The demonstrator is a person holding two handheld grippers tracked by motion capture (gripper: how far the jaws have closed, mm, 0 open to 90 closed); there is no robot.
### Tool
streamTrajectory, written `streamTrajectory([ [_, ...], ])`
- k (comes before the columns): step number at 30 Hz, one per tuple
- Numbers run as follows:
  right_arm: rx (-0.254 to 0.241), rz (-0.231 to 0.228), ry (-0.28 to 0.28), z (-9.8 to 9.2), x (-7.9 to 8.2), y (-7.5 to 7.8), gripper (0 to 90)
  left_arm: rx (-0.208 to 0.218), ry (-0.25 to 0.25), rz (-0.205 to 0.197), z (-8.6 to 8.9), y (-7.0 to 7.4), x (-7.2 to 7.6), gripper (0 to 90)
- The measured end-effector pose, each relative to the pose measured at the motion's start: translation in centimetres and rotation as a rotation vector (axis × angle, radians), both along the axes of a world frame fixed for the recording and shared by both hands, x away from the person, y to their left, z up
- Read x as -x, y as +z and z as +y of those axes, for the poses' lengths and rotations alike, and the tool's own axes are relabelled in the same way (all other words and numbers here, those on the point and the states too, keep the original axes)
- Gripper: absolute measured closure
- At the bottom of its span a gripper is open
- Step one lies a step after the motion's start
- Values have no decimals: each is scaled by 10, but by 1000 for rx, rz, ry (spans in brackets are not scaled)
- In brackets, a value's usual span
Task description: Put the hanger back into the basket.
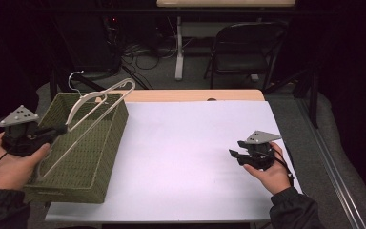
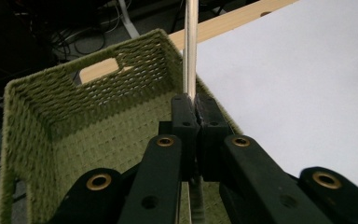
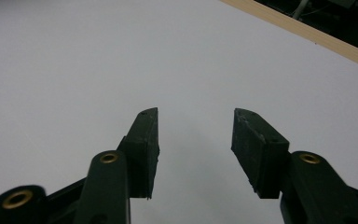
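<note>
The left claw (image 1: 62,128) is clamped tight on the lower bar of a cream-white plastic clothes hanger with a metal hook (image 1: 93,110), holding it slanted above a green woven rectangular basket (image 1: 106,157). In the high view the hanger runs from near the person's left hand (image 1: 12,164) up and away to the basket's far corner, where its shoulder and hook (image 1: 75,76) stand clear above the rim. The basket sits at the left end of the counter (image 1: 190,157), which is covered by a white sheet with a strip of pale wood showing along the far edge.

In the left gripper view the 2 black pads meet on the thin pale bar of the hanger (image 2: 191,46), which rises straight up between them over the basket's open inside (image 2: 98,140). A handle slot is cut in the basket's far wall. The hanger does not appear to touch the basket floor, though its lower end is hidden behind the claw.

The right claw (image 1: 234,153) rests low over the white sheet near the counter's right side, well apart from the basket, held in the person's right hand (image 1: 269,174). In the right gripper view its jaws (image 3: 196,149) stand wide apart with nothing between them, only bare white sheet beneath.
</note>
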State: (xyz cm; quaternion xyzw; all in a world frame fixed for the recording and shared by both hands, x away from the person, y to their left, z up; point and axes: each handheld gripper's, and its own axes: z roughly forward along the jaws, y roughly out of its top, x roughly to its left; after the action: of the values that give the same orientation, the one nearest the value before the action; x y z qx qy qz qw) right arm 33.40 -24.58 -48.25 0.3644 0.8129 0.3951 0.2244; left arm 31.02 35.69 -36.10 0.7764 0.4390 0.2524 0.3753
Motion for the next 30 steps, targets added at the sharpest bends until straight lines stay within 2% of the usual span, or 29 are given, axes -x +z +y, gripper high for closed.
streamTrajectory([
  [2,6,2,-6,-1,0,-1,497,0,8,0,4,-1,-1,879],
  [4,6,7,-12,-2,-1,-2,496,-7,22,3,18,-3,-3,879],
  [8,2,9,-24,-3,-1,-4,496,-5,20,5,31,-4,-2,879],
  [13,6,15,-30,-3,-1,-8,497,-3,11,-2,51,-6,4,879],
  [17,5,14,-40,-3,-1,-10,499,-10,-20,19,66,-12,6,879],
  [18,5,14,-40,-3,-1,-10,499,-10,-20,19,66,-12,6,880],
  [19,7,19,-43,-2,-1,-11,500,-25,-41,22,68,-16,5,880],
  [23,5,16,-51,0,-1,-13,503,-26,-75,40,70,-25,0,880],
  [24,6,17,-50,1,0,-14,504,-26,-75,40,70,-25,0,879],
  [27,14,22,-48,4,0,-15,505,-32,-79,65,69,-39,-8,879],
  [30,12,23,-46,4,0,-15,505,-47,-85,69,68,-44,-12,879],
])
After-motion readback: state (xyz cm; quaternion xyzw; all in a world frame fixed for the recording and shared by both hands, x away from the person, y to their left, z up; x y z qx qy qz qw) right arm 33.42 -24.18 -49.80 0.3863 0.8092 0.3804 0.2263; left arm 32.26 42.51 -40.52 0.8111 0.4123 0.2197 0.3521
